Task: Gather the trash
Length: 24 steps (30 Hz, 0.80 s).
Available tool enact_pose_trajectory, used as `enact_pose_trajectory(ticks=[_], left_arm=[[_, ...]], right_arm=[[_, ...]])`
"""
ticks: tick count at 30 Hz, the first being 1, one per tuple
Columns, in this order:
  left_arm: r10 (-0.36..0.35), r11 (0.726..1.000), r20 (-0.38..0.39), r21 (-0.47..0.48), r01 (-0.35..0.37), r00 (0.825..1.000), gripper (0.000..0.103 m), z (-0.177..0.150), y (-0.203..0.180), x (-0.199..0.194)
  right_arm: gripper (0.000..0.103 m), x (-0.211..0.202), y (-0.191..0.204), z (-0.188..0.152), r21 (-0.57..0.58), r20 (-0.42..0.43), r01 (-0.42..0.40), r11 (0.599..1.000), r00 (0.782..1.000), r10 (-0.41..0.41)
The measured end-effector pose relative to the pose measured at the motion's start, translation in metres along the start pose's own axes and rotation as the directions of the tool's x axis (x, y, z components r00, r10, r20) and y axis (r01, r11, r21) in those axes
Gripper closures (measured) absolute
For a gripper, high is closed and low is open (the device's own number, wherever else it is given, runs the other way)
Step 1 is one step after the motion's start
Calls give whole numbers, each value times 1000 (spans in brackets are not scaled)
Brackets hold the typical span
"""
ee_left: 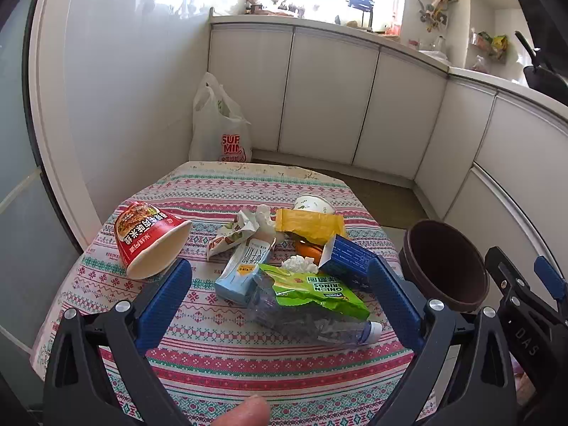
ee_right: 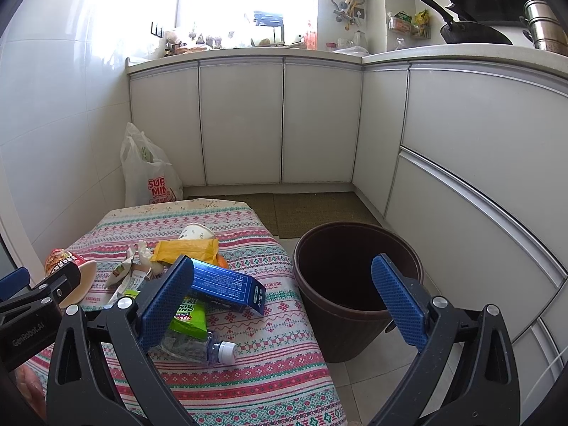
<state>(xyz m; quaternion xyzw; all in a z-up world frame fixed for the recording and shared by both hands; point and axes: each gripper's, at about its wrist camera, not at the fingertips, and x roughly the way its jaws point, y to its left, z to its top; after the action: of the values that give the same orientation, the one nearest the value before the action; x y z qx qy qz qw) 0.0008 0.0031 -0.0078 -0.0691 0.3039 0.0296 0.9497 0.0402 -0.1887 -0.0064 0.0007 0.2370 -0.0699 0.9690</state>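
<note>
Trash lies on a patterned tablecloth [ee_left: 220, 358]: a red noodle cup [ee_left: 145, 241] on its side, a light blue milk carton [ee_left: 245, 269], a green onion-rings bag [ee_left: 316, 289], a crushed clear bottle [ee_left: 319, 323], a blue box [ee_left: 349, 259], a yellow packet [ee_left: 309, 225], a paper cup [ee_left: 314, 204]. A brown bin [ee_right: 355, 284] stands on the floor right of the table. My left gripper [ee_left: 280, 294] is open and empty above the pile. My right gripper [ee_right: 284, 298] is open and empty, between table edge and bin.
A white plastic shopping bag [ee_left: 220, 127] leans against the wall behind the table. White kitchen cabinets [ee_right: 284, 120] run along the back and right. A green mat [ee_right: 312, 213] covers the floor beyond the bin. A wok [ee_right: 472, 35] sits on the counter.
</note>
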Motion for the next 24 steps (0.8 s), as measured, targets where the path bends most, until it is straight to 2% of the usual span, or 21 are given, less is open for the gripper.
enact_pose_trajectory(ticks=[4, 9, 13, 20, 24], left_arm=[[9, 1000, -20, -6, -9, 1000, 7, 2, 2, 4], [43, 999, -102, -17, -45, 994, 7, 0, 13, 21], [55, 997, -178, -48, -65, 983, 7, 1, 30, 36], [50, 984, -252, -155, -92, 967, 7, 23, 70, 53], [38, 960, -252, -258, -105, 967, 7, 50, 105, 59]], right_arm=[[7, 2, -5, 2, 34, -15, -21, 999, 1000, 22], [7, 18, -15, 9, 126, -120, -82, 989, 988, 97], [7, 21, -13, 25, 150, -141, -99, 984, 983, 120], [7, 26, 0, 61, 156, -138, -154, 976, 975, 176], [7, 40, 1, 58, 151, -140, -146, 978, 976, 167]])
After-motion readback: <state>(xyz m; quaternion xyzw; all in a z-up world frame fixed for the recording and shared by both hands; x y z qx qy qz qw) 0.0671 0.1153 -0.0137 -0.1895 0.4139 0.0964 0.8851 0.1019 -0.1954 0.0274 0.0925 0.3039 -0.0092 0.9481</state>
